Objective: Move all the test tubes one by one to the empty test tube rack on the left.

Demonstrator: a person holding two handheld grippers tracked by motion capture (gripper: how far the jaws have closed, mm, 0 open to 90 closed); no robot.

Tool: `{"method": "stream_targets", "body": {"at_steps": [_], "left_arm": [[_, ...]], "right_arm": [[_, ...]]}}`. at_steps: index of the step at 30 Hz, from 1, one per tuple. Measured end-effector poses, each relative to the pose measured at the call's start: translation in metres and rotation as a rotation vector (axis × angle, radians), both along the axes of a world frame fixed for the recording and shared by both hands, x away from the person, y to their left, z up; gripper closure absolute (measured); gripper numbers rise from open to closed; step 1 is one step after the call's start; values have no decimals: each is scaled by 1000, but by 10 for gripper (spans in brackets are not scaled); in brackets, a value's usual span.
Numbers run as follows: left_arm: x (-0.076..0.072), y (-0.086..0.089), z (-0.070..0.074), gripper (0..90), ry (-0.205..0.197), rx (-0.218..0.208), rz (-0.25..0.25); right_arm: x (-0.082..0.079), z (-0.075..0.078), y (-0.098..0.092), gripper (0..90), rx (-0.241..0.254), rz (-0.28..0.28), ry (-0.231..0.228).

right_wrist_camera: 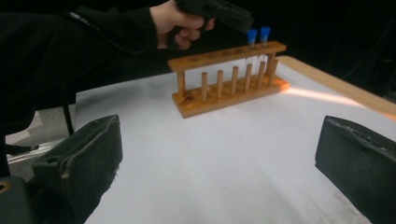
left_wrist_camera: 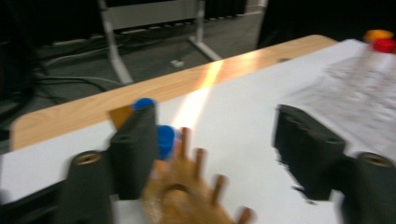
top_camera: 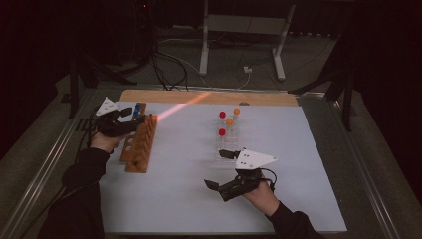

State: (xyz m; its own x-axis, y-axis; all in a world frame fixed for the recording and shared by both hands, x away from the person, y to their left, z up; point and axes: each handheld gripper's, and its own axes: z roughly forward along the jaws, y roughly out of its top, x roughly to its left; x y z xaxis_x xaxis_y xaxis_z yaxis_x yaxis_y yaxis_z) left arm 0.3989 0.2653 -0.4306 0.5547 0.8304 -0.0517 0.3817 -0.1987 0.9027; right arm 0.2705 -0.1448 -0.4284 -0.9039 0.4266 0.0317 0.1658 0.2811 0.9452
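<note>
Blue-capped tubes [right_wrist_camera: 258,37] – wooden pegged rack [right_wrist_camera: 229,79] | left claw [top_camera: 139,115] open

two blue-capped tubes [right_wrist_camera: 258,39] stand in one wooden rack [right_wrist_camera: 229,81]. over in one clear rack [top_camera: 226,142] there are four tubes: two red-capped [top_camera: 222,115] and two orange-capped [top_camera: 236,111]. two grippers, left [top_camera: 130,119] and right [top_camera: 219,169], on one white table [top_camera: 189,199].

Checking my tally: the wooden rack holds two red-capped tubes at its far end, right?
Not quite. The two tubes at the far end of the wooden rack have blue caps, as the right gripper view shows. The red and orange caps belong to the tubes in the clear rack.
</note>
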Motion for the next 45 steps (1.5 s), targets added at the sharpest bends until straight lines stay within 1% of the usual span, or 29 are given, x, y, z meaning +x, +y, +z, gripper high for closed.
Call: {"method": "stream_targets", "body": {"at_steps": [1, 3, 4, 8, 10, 12, 15, 16, 18, 19, 20, 22, 24, 25, 26, 27, 28, 29, 30, 32, 33, 35, 40, 41, 43, 45], "left_arm": [[-5, -1, 2, 250, -3, -5, -13], [-16, -4, 6, 167, 2, -29, -46], [-22, -6, 8, 153, -6, -32, -55], [-44, -16, 12, 30, -11, -59, -121], [-55, -21, 12, 23, -23, -58, -151], [-64, -26, 11, 17, -25, -74, -180], [-77, -33, 8, 16, -22, -81, -218], [-81, -35, 7, 16, -26, -83, -231], [-88, -38, 5, 16, -27, -107, -254], [-91, -40, 3, 16, -31, -110, -268], [-95, -42, 2, 10, -35, -105, -277], [-99, -44, -1, 9, -32, -104, -293], [-103, -44, -2, 9, -35, -100, -300], [-104, -45, -3, 9, -38, -99, -301], [-105, -45, -3, 9, -41, -97, -303], [-105, -44, -4, 9, -43, -97, -306], [-106, -44, -4, 9, -43, -99, -302], [-106, -44, -5, 9, -42, -94, -302], [-106, -44, -6, 9, -42, -94, -309], [-107, -45, -7, 9, -42, -87, -314], [-107, -45, -8, 9, -39, -89, -318], [-107, -46, -8, 9, -44, -88, -316], [-108, -47, -8, 9, -43, -88, -324], [-108, -47, -8, 9, -44, -88, -325], [-109, -48, -8, 9, -45, -86, -325], [-109, -47, -8, 9, -45, -89, -330]], "right_arm": [[2, 1, -2, 4, -2, 3, -2], [4, 4, -6, 4, 2, -7, -17], [6, 6, -9, 5, 0, -11, -23], [16, 13, -20, 5, -8, -65, -31], [22, 17, -27, 5, -11, -95, -34], [28, 20, -34, 5, -15, -131, -41], [40, 22, -43, 5, -22, -185, -42], [44, 22, -46, 5, -23, -195, -34], [54, 21, -50, 5, -25, -218, -22], [59, 20, -53, 5, -24, -226, -15], [63, 19, -54, 5, -23, -241, -11], [72, 16, -56, 5, -43, -263, -14], [80, 12, -59, 5, -37, -264, -5], [83, 9, -59, 5, -37, -274, 0], [87, 7, -59, 12, -48, -280, 7], [91, 4, -58, 49, -63, -298, 6], [94, 1, -58, 102, -68, -317, 3], [97, -2, -58, 131, -70, -321, 5], [101, -5, -58, 136, -76, -330, 10], [108, -11, -57, 193, -99, -340, 15], [111, -14, -56, 224, -108, -342, 14], [116, -19, -55, 309, -121, -337, 31], [129, -27, -49, 440, -146, -349, 54], [131, -29, -48, 469, -152, -345, 61], [135, -31, -45, 528, -162, -359, 68], [139, -34, -43, 556, -168, -362, 79]]}}
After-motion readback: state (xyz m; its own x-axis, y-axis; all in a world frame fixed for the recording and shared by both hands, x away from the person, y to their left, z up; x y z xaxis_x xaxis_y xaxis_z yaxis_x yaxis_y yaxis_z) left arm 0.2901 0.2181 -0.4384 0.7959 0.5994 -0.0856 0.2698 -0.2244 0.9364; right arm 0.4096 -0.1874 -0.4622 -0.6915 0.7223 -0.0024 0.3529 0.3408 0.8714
